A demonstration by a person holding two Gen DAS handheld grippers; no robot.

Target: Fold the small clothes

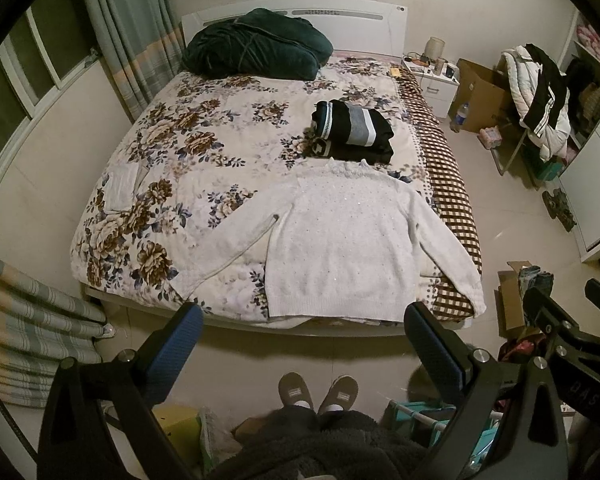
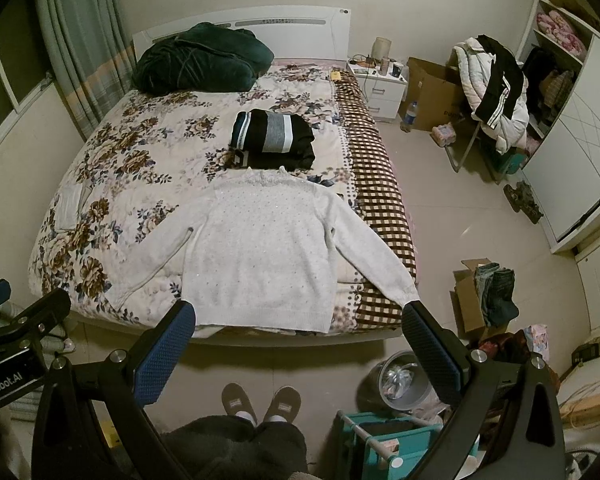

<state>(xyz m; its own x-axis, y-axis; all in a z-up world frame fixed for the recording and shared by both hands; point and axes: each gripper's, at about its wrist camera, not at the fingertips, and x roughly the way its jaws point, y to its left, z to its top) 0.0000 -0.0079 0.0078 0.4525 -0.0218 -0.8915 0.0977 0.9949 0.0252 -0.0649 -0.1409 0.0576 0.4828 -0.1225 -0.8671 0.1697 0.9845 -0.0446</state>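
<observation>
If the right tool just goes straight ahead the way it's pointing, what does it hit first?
Probably the white sweater lying flat on the bed, near its hem. The right tool is open and empty; depth is unclear.

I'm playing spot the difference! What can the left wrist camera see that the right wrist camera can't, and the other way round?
Only the left wrist view shows the striped curtain bunched low beside the bed and the right gripper at its edge.

Only the right wrist view shows the silver bin on the floor and the left gripper.

Both show the white sweater spread flat on the floral bed, the folded black striped stack behind it, and open jaws holding nothing.
</observation>
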